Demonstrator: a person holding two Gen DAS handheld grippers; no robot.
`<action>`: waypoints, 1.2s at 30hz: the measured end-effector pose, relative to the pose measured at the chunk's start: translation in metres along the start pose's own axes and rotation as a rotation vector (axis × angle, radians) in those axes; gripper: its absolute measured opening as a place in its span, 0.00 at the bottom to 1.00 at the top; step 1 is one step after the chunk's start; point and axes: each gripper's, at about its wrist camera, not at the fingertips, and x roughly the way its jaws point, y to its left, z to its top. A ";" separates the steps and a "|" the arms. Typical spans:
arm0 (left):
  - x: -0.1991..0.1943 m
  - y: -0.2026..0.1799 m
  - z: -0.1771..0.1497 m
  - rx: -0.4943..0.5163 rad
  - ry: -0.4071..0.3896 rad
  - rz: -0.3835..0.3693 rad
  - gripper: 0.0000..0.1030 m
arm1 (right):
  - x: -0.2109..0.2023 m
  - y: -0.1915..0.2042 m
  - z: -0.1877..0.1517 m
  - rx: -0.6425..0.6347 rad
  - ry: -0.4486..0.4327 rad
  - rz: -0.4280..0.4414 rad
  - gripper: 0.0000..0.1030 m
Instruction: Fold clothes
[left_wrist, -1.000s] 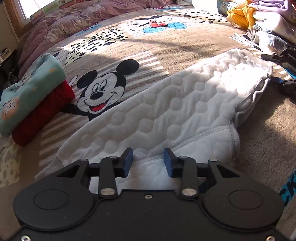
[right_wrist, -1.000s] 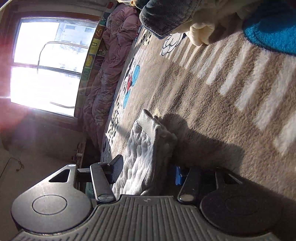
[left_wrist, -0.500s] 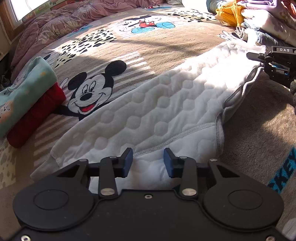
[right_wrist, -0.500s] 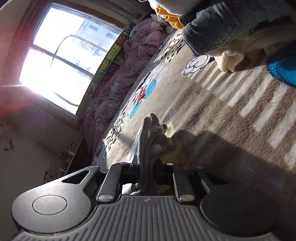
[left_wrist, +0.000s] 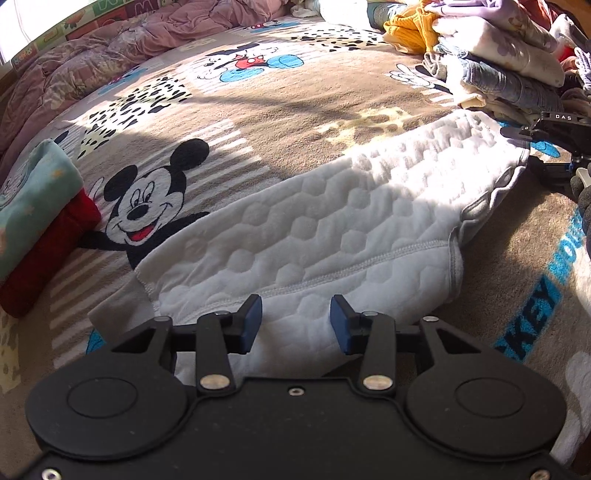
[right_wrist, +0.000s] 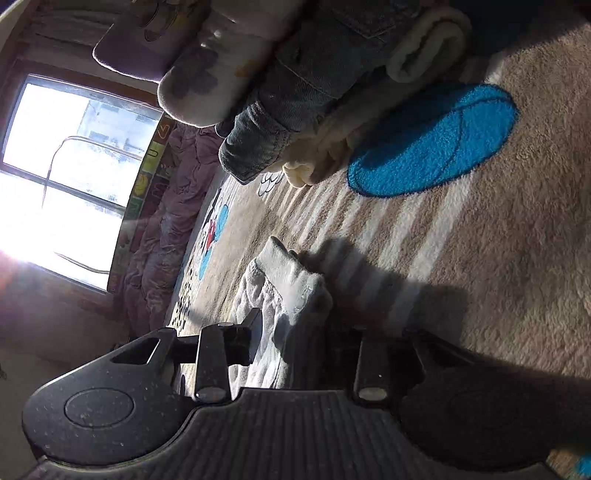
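Observation:
A white quilted garment (left_wrist: 325, 229) with a hexagon pattern lies spread on the Mickey Mouse blanket (left_wrist: 258, 107). My left gripper (left_wrist: 295, 321) is open, its blue pads over the garment's near hem, not pinching it. My right gripper (right_wrist: 295, 332) is open; the garment's far end (right_wrist: 291, 291) lies bunched between its jaws. The right gripper also shows at the right edge of the left wrist view (left_wrist: 557, 136), at the garment's far end.
A folded teal and red stack (left_wrist: 33, 214) sits at the left. A pile of unfolded clothes, with yellow, denim and floral pieces (left_wrist: 491, 48), lies at the back right, and overhead in the right wrist view (right_wrist: 295, 92). A pink duvet (left_wrist: 110, 55) lines the far edge.
My right gripper was shut on the garment's end half a second ago and has now opened. The garment has been carried to the right and laid flat. My left gripper stayed open.

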 end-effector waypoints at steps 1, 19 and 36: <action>0.004 0.006 -0.001 -0.021 0.011 0.026 0.38 | 0.001 0.002 -0.003 -0.021 -0.005 0.000 0.39; 0.017 0.092 -0.010 -0.324 0.021 0.189 0.31 | 0.009 0.018 -0.031 -0.197 0.022 0.016 0.44; 0.016 -0.044 0.026 0.020 -0.103 -0.067 0.37 | 0.009 0.015 -0.029 -0.193 0.030 0.038 0.26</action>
